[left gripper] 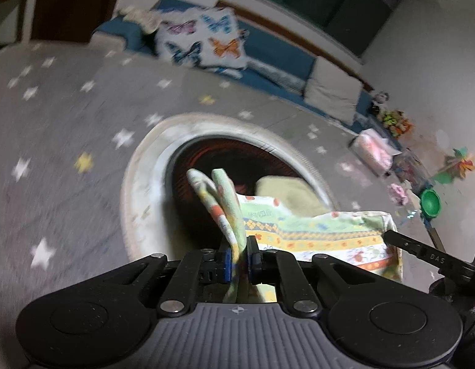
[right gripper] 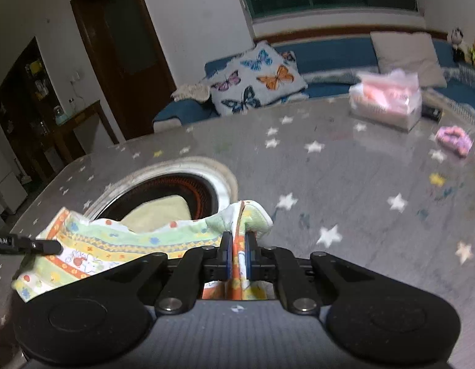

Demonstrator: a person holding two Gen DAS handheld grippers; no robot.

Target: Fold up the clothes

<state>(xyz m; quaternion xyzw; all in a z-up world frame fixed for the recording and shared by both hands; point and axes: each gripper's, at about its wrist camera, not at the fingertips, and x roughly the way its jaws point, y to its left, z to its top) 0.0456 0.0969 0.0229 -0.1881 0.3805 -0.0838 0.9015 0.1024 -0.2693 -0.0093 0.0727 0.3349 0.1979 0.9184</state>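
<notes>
A small patterned cloth (left gripper: 314, 233) in green, yellow and orange stripes hangs stretched between both grippers above the table. My left gripper (left gripper: 239, 259) is shut on one edge of the cloth, which bunches up between its blue pads. My right gripper (right gripper: 237, 256) is shut on the opposite edge of the same cloth (right gripper: 120, 246). The tip of the right gripper (left gripper: 421, 252) shows at the right of the left wrist view, and the left gripper's tip (right gripper: 37, 246) shows at the left of the right wrist view. A pale yellow folded cloth (right gripper: 159, 210) lies in the round basket below.
A round white-rimmed basket (right gripper: 228, 184) sits on the grey star-print table (right gripper: 345, 169). A pink tissue pack (right gripper: 388, 101) and a purple scrunchie (right gripper: 455, 140) lie at the far right. A butterfly pillow (right gripper: 255, 77) rests on the blue couch behind. A green bowl (left gripper: 429, 201) stands off the table.
</notes>
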